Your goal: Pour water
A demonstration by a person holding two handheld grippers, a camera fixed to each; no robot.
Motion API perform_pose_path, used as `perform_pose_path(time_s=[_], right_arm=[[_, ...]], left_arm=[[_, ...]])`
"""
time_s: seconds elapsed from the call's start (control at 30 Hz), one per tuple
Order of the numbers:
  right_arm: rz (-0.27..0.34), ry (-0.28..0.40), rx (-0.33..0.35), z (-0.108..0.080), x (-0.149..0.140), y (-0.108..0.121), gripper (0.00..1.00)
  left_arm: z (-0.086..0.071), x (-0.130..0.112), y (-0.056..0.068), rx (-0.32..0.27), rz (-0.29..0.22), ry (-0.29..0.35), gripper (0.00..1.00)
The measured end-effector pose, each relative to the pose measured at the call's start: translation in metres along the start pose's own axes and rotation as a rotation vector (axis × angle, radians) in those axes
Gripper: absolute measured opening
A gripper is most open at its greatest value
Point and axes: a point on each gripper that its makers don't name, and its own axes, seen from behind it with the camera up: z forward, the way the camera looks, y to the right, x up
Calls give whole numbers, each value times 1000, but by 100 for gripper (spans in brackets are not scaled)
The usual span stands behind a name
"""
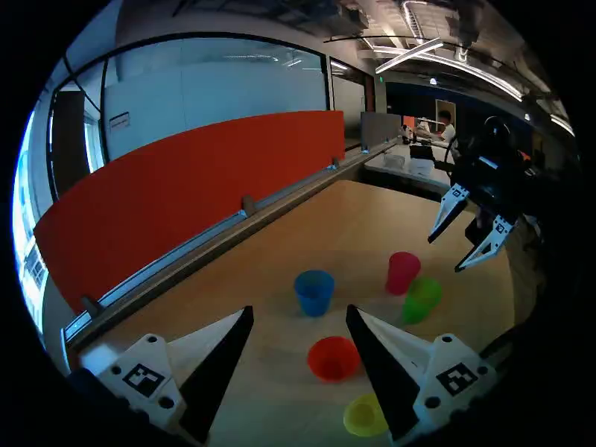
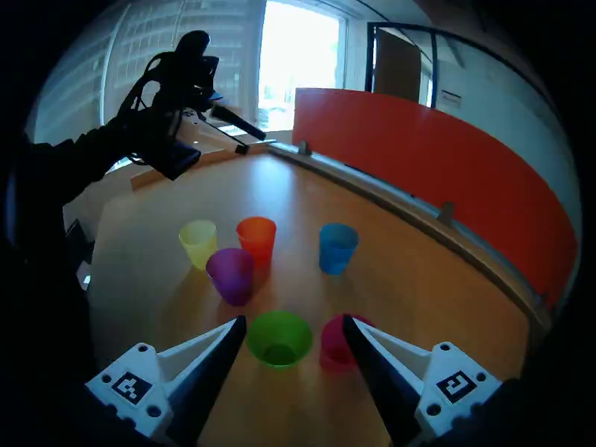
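Left tongs (image 1: pixel 299 308) and right tongs (image 2: pixel 294 319) wide open, empty; grabbing the green cup (image 2: pixel 279 340), I may topple the pink cup (image 2: pixel 332 349).

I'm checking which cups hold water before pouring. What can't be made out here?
Pink cup: right gripper view, partly behind a finger of the right gripper.
Yellow cup: left gripper view, partly behind a finger of the left gripper.
Blue cup and orange cup: right gripper view, their own walls hide any water.
Left gripper, right gripper view: dark against the window.
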Motion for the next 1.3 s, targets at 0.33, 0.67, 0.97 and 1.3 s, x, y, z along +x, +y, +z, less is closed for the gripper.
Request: perform_pose_path(time_s=[0.33,0.67,0.97,1.3], right_arm=[[2,-31,28,13,-26,-10,100],[-9,-70,42,23,-51,-20,100],[-13,-92,43,30,-68,-23,100],[-16,-100,45,44,-78,-24,100]], left_arm=[[12,-5,-3,-11,3,-11,92],[25,-7,-2,-28,19,-26,92],[39,-8,1,-45,39,-42,92],[50,-10,3,-55,53,-50,92]])
